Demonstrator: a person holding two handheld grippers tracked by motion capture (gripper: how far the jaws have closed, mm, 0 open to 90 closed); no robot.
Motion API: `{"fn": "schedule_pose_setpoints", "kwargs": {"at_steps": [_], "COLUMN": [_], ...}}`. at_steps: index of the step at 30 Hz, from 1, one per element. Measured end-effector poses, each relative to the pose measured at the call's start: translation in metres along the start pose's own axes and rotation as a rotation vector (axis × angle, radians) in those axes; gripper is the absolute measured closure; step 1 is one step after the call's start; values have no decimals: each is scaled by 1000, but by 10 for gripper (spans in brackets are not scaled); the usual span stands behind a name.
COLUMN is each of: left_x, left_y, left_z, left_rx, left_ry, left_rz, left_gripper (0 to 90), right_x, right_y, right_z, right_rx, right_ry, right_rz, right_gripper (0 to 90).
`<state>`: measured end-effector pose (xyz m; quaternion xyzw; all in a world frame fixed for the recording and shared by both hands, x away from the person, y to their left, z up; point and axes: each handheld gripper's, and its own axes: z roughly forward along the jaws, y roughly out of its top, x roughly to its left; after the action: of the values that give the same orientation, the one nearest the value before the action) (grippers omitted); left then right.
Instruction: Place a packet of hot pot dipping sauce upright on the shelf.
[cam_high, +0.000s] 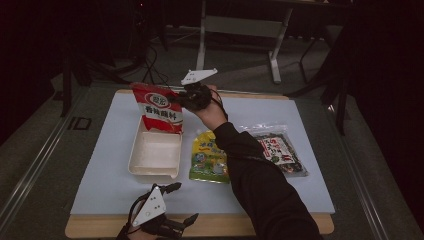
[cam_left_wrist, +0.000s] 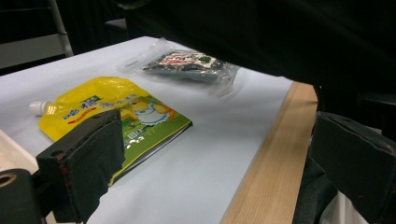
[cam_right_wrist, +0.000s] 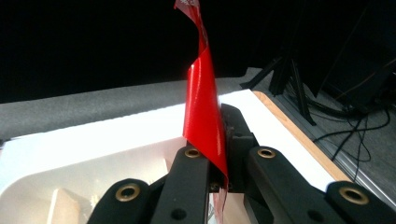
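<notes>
My right gripper (cam_high: 181, 98) is shut on a red snack bag (cam_high: 158, 114), which hangs upright over the far end of a white rectangular tray (cam_high: 136, 161). In the right gripper view the red bag (cam_right_wrist: 203, 109) is pinched edge-on between the black jaws, with the white tray (cam_right_wrist: 56, 175) below. My left gripper (cam_high: 181, 202) rests at the table's near edge, its jaws wide apart with nothing between them. Past its fingers (cam_left_wrist: 86, 161) lie a yellow spouted pouch (cam_left_wrist: 114, 114) and a clear packet of dark food (cam_left_wrist: 187, 65).
A pale blue mat (cam_high: 105, 185) covers the wooden table (cam_high: 220, 225). The yellow pouch (cam_high: 209, 156) and the dark packet (cam_high: 280, 151) lie right of the tray, partly under the person's right sleeve (cam_high: 260, 185). A metal stand and cables sit on the floor beyond.
</notes>
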<state>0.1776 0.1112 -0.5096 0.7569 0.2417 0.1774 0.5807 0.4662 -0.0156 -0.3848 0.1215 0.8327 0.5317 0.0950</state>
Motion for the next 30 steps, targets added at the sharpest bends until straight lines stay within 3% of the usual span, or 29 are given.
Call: {"fn": "schedule_pose_setpoints", "kwargs": {"at_steps": [7,12,13,14,21,27,30], "left_x": [0,0,0,0,-1,-1,0], "left_y": [0,-1,-1,-1,-2,-2,-2], "left_z": [0,1,1,1,4,4,5], "left_rx": [3,4,7,9,20,20,17], "left_ry": [-2,-2,-2,-1,-5,-5,-1], "left_rz": [6,5,5,7,11,11,10], "left_gripper": [46,46,46,46,46,46,46], "right_x": [1,3,3,3,2,4,4], "right_y": [-11,-20,-21,-21,-21,-25,-34], "right_z": [10,17,16,16,3,-6,-22], "right_rx": [13,74,85,85,122,133,142], "right_ry": [-7,-15,-2,-2,-18,-40,-57], "right_rz": [34,24,27,27,43,33,36], "right_gripper": [888,867,800,800,634,580,542]}}
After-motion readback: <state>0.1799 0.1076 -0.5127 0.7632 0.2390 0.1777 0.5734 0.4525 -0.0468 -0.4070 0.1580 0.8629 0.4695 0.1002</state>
